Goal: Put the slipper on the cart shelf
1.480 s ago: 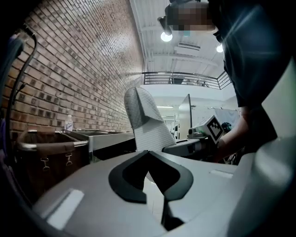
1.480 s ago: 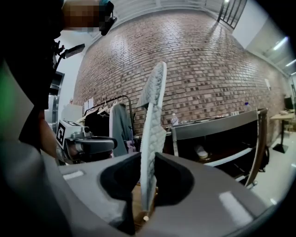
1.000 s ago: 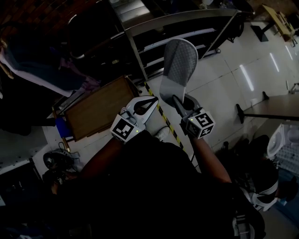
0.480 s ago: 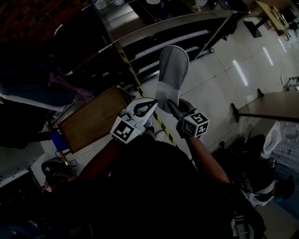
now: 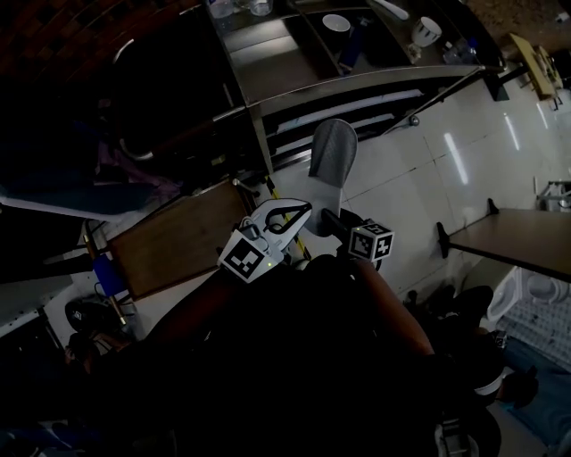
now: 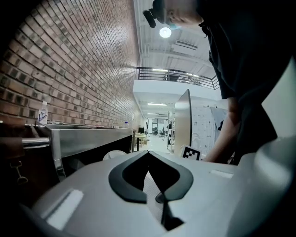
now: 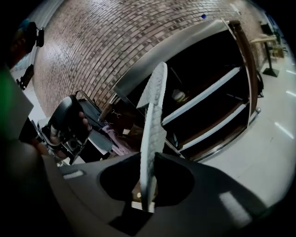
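A grey slipper [image 5: 332,153] stands out from my right gripper [image 5: 329,215], which is shut on its heel end. The toe points at the steel cart [image 5: 268,80], level with its dark lower shelves [image 5: 352,103]. In the right gripper view the slipper [image 7: 153,111] is edge-on between the jaws of the right gripper [image 7: 148,162], in front of the cart's pale shelf rails [image 7: 203,98]. My white left gripper [image 5: 302,211] is just left of the slipper, its jaws meeting at the tips with nothing in them. The left gripper [image 6: 148,152] points past the cart's steel side.
Bowls and cups [image 5: 337,22] sit on the cart's top. A wooden board [image 5: 178,234] lies on the floor at left, next to yellow-black tape [image 5: 312,239]. A table [image 5: 517,234] stands at right. A brick wall [image 7: 92,51] runs behind the cart.
The right gripper has sunk and rolled, so the slipper is smaller and closer to the cart's shelves. The left gripper shifted slightly right. The cart's top has come into view.
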